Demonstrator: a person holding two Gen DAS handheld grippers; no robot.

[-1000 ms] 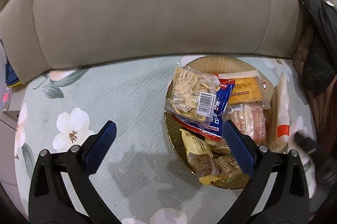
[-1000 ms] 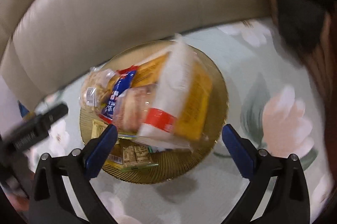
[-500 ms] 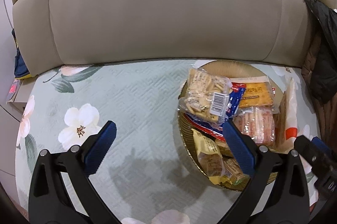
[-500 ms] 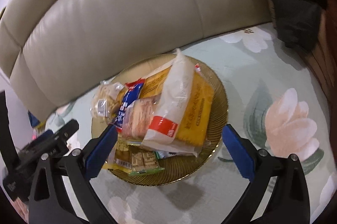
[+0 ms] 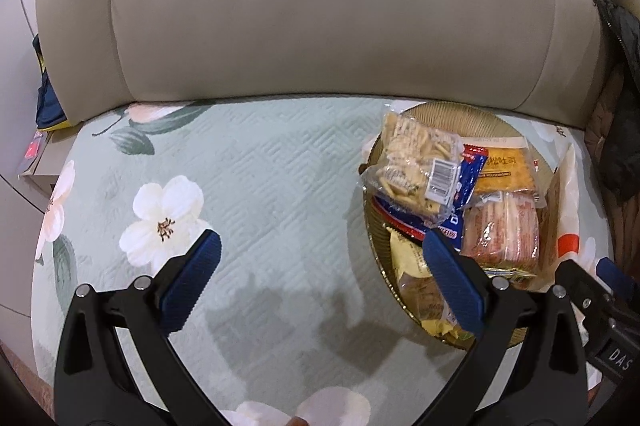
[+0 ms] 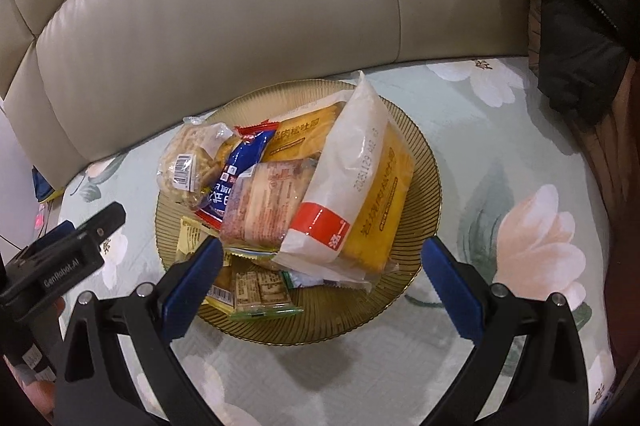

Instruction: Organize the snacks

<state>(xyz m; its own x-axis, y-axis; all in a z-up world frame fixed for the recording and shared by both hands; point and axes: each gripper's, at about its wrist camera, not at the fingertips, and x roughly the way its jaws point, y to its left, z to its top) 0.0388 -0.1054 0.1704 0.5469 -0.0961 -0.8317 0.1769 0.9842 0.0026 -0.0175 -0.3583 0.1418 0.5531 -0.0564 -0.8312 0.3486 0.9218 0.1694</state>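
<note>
the snacks sit heaped on a round gold plate (image 6: 430, 186) that rests on a flowered seat cover (image 5: 260, 186) in front of a beige sofa back (image 5: 320, 26). on top of the pile a white packet with a red band (image 6: 344, 186) lies tilted across a yellow bread packet (image 6: 384, 194); to their left are a clear bag of crackers (image 5: 412, 162), a blue packet (image 6: 236, 166) and a pinkish wafer pack (image 6: 268, 202), with small bars (image 6: 260, 290) at the near edge.

the right gripper (image 6: 318, 280) hovers over the near rim of the plate, jaws spread wide and empty. the left gripper (image 5: 320, 278) hangs over bare cover to the left of the plate, also wide and holding nothing; its right finger overlaps the plate's near side in the view.

by my reading everything is already gathered on the plate — so this looks like the closing stage, or a pause before tidying the heap. any next move would call for lowering onto 1 packet without tipping the leaning white one off.

against the frames 1 second ago, both views show more sofa back and the plate smaller, so both grippers have drawn back, and the white packet, blurred then, is sharp and at rest.
</note>
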